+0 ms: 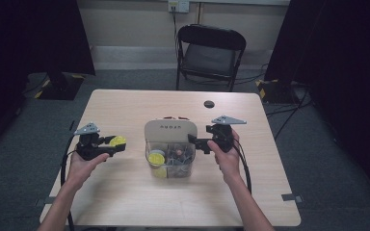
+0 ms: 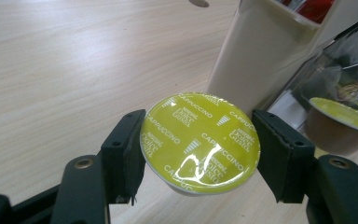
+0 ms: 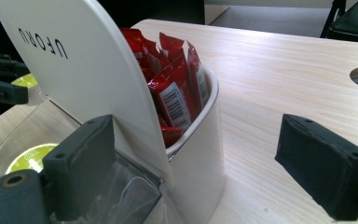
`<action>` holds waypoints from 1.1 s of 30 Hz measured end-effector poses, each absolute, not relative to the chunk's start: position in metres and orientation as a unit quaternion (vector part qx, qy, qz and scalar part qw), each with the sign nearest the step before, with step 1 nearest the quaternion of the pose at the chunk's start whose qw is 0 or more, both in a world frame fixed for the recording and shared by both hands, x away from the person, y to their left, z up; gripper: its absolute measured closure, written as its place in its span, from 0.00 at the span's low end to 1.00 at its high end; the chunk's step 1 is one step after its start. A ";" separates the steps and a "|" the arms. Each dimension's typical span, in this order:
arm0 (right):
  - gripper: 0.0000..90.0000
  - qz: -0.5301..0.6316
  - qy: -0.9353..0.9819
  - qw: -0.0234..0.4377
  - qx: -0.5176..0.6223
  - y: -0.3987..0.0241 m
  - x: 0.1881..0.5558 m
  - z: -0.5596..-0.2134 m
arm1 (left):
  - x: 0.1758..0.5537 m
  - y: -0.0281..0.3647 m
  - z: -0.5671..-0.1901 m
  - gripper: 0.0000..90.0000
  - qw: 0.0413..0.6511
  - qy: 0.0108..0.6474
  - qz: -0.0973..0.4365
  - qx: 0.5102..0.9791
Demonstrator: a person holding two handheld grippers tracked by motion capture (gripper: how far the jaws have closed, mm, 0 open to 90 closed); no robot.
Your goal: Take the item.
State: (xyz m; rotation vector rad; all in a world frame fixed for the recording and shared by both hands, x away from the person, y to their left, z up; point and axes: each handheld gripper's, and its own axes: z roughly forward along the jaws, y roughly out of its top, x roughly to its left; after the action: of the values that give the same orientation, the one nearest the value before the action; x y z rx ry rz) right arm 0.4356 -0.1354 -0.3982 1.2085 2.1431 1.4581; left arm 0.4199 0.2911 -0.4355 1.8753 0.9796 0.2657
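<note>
Left gripper view: left hand-held gripper [image 2: 198, 158] clamps a capsule [image 2: 199, 142]; right hand-held gripper [image 3: 205, 168] gapes, steadying the organizer [image 3: 98, 84]. Lower it level into the near-left compartment.

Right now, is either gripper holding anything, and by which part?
The left gripper clamps a yellow-green capsule by opposite sides of its rim, foil lid up. The right gripper is open around the organiser's white wall, holding nothing.

Capsule [image 2: 199, 142]: yellow-green foil lid, white repeating lettering. Left tool [image 2: 200, 156]: black pads. Organiser [image 3: 98, 79]: cream-white body, dark lettering; clear front bin [image 1: 170, 162]. Sachets [image 3: 175, 88]: red, white barcode panels. Worktop [image 1: 135, 108]: pale wood grain. Chair [image 1: 209, 50]: black.
</note>
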 end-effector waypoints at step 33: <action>0.13 0.506 0.742 0.140 0.417 -0.134 0.435 -0.399 | 0.442 0.294 -0.489 0.42 0.421 0.449 0.117 0.779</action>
State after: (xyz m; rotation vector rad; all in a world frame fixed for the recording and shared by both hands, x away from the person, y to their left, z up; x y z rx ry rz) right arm 0.4352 -0.1341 -0.3986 1.2056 2.1428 1.4604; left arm 0.4423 0.2940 -0.4890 1.9528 1.1262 0.2927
